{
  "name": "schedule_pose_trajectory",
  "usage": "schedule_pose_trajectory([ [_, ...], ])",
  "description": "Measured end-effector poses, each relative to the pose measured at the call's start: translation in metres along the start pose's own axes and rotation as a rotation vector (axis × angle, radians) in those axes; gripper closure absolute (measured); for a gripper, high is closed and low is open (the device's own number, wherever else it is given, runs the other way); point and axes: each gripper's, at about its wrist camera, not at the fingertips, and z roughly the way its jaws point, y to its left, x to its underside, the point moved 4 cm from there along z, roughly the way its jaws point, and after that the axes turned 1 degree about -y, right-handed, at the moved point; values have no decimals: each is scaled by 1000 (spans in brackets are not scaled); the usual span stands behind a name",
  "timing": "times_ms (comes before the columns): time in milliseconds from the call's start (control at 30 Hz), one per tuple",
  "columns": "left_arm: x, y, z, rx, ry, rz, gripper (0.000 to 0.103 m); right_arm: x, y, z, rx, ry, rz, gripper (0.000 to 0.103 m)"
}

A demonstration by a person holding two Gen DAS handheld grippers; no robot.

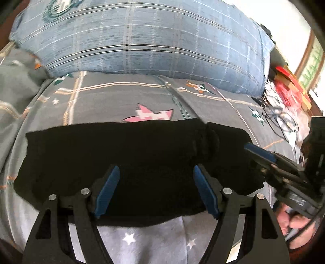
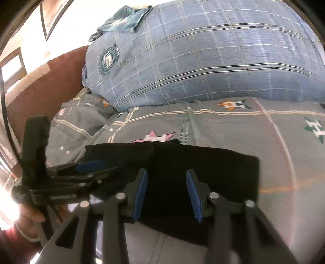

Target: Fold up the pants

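The black pants (image 1: 121, 158) lie folded into a wide flat rectangle on the grey patterned bed cover (image 1: 113, 97). My left gripper (image 1: 156, 172) is open, its blue pads spread just above the near part of the pants, holding nothing. My right gripper (image 2: 166, 174) is open too, over the right part of the same pants (image 2: 213, 172). The right gripper also shows at the right edge of the left wrist view (image 1: 262, 154). The left gripper shows at the left of the right wrist view (image 2: 91, 164).
A large blue plaid pillow (image 1: 142, 38) lies behind the pants. Cables, glasses and red boxes (image 1: 288, 95) clutter the right bedside. A dark red headboard (image 2: 44, 89) stands at the left. A bunched blue cloth (image 2: 124, 19) lies on the pillow.
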Motion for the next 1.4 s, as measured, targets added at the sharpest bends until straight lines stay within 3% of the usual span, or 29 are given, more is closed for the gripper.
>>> schedule_pose_trajectory([
  [133, 7, 19, -13, -12, -16, -54, 22, -4, 11, 27, -12, 17, -33, 61],
  [233, 11, 35, -18, -44, -21, -74, 22, 4, 15, 55, -58, 80, -6, 61],
  [367, 14, 53, -18, -91, -20, -87, 22, 0, 19, 49, -42, 68, -17, 61],
  [600, 12, 70, -19, -103, -40, -139, 22, -14, 29, 29, -63, 11, -35, 56],
  [767, 13, 76, -21, -113, -42, -148, 22, -15, 32, 31, -30, -25, -59, 55],
  [1067, 15, 87, -26, -104, -54, -191, 22, -14, 42, 37, -74, -14, -63, 55],
  [1200, 17, 91, -32, -93, -59, -209, 22, -18, 55, 45, -98, -6, -99, 43],
  [1400, 22, 98, -47, -93, -74, -242, 22, -21, 72, 58, -144, 19, -117, 43],
])
